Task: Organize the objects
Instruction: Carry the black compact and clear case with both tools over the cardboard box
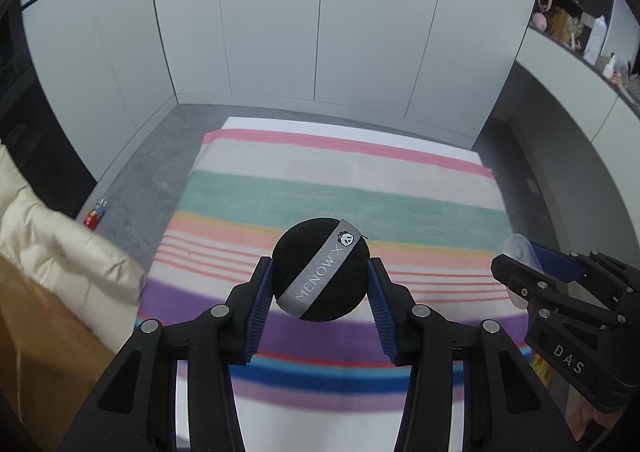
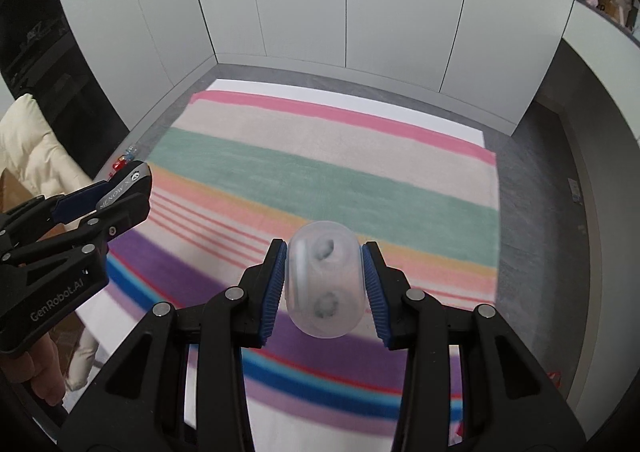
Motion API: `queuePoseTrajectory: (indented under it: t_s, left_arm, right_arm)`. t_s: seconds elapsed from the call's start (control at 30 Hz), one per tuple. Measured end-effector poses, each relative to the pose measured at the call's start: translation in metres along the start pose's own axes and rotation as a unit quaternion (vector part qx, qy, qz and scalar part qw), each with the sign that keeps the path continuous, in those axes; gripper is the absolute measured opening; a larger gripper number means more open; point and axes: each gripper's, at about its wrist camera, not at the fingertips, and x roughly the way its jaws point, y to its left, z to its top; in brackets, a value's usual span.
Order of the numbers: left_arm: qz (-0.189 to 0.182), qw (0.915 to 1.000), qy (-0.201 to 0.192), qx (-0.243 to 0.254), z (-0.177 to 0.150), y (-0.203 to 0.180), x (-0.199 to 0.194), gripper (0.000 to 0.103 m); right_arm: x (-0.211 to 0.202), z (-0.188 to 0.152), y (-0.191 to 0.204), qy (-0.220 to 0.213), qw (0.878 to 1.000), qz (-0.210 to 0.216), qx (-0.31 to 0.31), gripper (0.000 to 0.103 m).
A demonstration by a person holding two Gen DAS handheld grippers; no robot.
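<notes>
My left gripper [image 1: 321, 272] is shut on a round black powder puff [image 1: 320, 270] with a grey "MENOW" band, held in the air above the striped blanket [image 1: 340, 188]. My right gripper [image 2: 325, 278] is shut on a clear plastic case [image 2: 325, 278], also held above the blanket [image 2: 320, 156]. In the left wrist view the right gripper [image 1: 532, 268] shows at the right edge with the clear case [image 1: 518, 250] between its fingers. In the right wrist view the left gripper [image 2: 120, 192] shows at the left with the puff [image 2: 130, 182].
The blanket lies on a white surface over a grey floor [image 1: 152, 168]. White cupboard doors [image 1: 320, 12] stand behind. A cream padded jacket [image 1: 52, 248] lies at the left. A small red bottle [image 1: 94, 214] lies on the floor. Cluttered shelves [image 1: 576, 24] are at the upper right.
</notes>
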Motion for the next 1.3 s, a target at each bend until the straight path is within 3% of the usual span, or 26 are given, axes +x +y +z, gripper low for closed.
queuePoseTrajectory:
  t_s: [0.23, 0.5, 0.77, 1.3]
  left_arm:
    - [0.010, 0.9993, -0.030, -0.019, -0.032, 0.016, -0.067, 0.047]
    - [0.015, 0.9975, -0.053, -0.044, -0.046, 0.045, -0.109, 0.047]
    - [0.038, 0.9943, -0.072, -0.068, -0.051, 0.082, -0.127, 0.047]
    - [0.087, 0.9880, -0.077, -0.102, -0.075, 0.157, -0.145, 0.048]
  right_arm:
    - [-0.059, -0.026, 0.026, -0.023, 1.000, 0.009, -0.012, 0.040]
    - [-0.087, -0.038, 0.056, -0.046, 0.998, 0.025, -0.033, 0.040]
    - [-0.095, -0.025, 0.091, -0.069, 0.995, 0.040, -0.062, 0.040]
    - [-0.073, -0.008, 0.169, -0.060, 0.990, 0.082, -0.102, 0.040]
